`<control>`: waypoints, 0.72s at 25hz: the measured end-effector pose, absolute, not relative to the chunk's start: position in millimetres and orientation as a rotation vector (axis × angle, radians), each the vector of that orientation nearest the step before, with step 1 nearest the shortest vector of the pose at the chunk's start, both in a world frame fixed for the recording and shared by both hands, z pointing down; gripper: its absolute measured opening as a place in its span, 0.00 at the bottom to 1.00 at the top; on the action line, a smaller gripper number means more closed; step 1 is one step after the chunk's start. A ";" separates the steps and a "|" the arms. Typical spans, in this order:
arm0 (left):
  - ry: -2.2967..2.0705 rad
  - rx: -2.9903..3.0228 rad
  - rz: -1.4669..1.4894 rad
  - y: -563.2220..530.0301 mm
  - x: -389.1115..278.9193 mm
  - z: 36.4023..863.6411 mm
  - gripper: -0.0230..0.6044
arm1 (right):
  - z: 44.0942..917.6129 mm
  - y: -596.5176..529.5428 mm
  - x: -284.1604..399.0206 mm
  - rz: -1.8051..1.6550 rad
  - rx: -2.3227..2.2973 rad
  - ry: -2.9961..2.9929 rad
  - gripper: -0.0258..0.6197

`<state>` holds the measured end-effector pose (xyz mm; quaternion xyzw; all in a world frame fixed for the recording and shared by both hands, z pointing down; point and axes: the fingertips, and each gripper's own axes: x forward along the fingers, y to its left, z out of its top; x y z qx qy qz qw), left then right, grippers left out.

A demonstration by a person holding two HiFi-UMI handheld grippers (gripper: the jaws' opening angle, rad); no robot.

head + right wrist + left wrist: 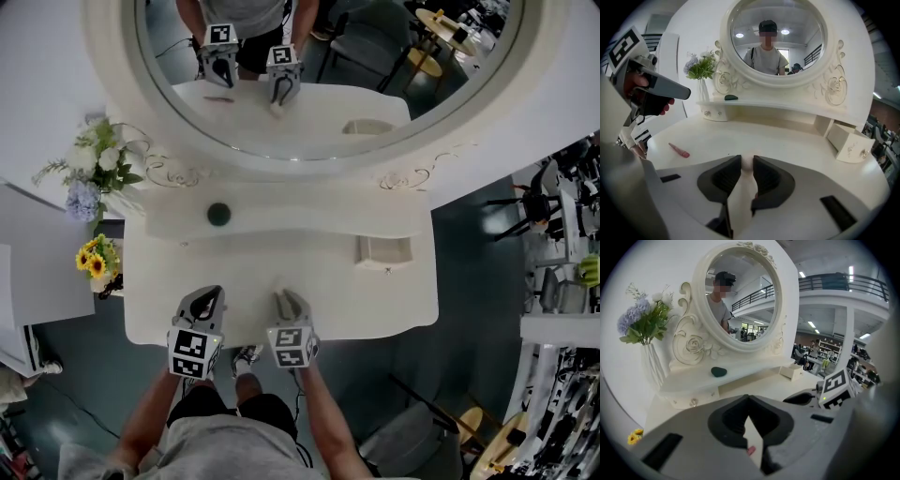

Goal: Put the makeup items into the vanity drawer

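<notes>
At the far left a bunch of flowers [89, 173] stands clear of the work. Next comes our left hand-held gripper [208, 295], its jaws brought together on nothing, poised above the worktop [375, 300]. Through the slit between the jaws we glimpse a pink stick [678, 150]. It lies flat on the worktop just below that gripper, and in the right gripper view its long axis slants from far left to near right. On the rear shelf a dark green item [218, 214] sits well apart from both hands. Our right hand-held gripper [284, 300] is clamped at its tips on a pale rounded item [747, 163], low over the front of the worktop. The drawer [847, 140] stands open at the back right, ahead and to the right of that gripper, with bare worktop between them. The right hand is plainly nearer to it than the left. We judge that the coming move is a carry forward and rightward, ending above the drawer's opening.
</notes>
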<state>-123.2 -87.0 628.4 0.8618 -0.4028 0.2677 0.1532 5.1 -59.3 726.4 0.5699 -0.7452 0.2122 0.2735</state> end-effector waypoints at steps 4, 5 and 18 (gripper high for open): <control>-1.164 2.494 0.762 -87.6 -119.8 618.5 0.04 | 709.5 -60.9 10.4 0.556 1.589 -2.037 0.18; -1.164 2.502 0.760 -87.1 -118.8 615.8 0.04 | 703.4 -60.7 12.3 0.548 1.608 -2.044 0.18; -1.069 2.675 0.694 -78.5 -71.6 568.7 0.04 | 611.0 -36.4 61.1 0.411 1.905 -2.044 0.18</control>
